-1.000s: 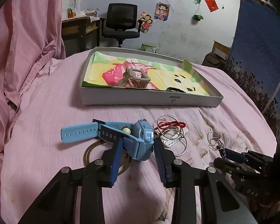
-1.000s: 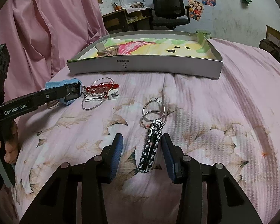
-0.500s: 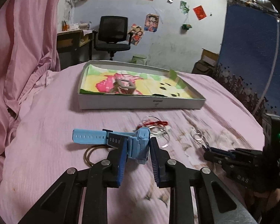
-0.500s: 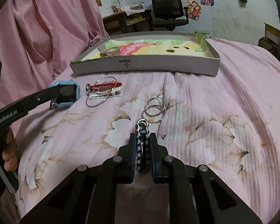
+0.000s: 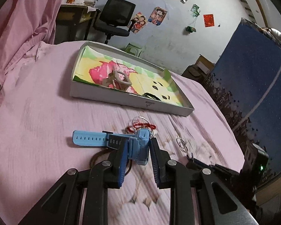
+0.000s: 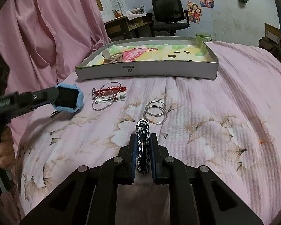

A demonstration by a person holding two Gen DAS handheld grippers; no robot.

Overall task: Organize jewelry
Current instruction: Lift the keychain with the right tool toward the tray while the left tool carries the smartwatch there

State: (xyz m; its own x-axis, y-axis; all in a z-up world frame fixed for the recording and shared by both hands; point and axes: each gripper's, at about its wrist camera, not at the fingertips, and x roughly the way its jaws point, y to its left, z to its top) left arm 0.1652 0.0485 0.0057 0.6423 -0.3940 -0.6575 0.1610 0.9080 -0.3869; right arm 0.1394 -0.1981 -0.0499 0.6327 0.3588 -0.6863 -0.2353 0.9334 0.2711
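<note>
On the pink bedspread (image 6: 224, 101), near the front edge: left claw (image 5: 138, 155) clamped on the case of a light-blue watch (image 5: 140, 146), both blue pads pressed against its sides, strap (image 5: 90, 137) sticking out level to the left. Seen from the right wrist camera as well, same watch (image 6: 68, 99) raised clear of the fabric, dark face turned toward the lens, casting a shadow on the bed beneath. Under and just behind it in the left view, a brown loop (image 5: 96, 157) lying flat on the cover, partly hidden by the claw.

Right claw (image 6: 142, 153) closed almost fully on a black-and-white braided keychain (image 6: 143, 150), cord gripped between the pads, small metal rings (image 6: 142, 124) at its far tip poking out beyond the fingertips. Just beyond those, two thin silver hoops (image 6: 155, 111) overlapping flat on the bedspread, apart from the keychain. Further left, a red cord bracelet (image 6: 110, 91) tangled with wire hoops and a white piece, between the watch and the silver hoops.

Far side of the bed: shallow grey cardboard tray (image 6: 159, 71) with a colourful printed lining, a tan wooden piece (image 6: 113, 57) resting inside toward its left end. Beyond the bed, black office chair (image 6: 168, 15) and a cluttered desk (image 6: 125, 24) against the wall; pink curtain (image 6: 46, 28) hanging at the left
</note>
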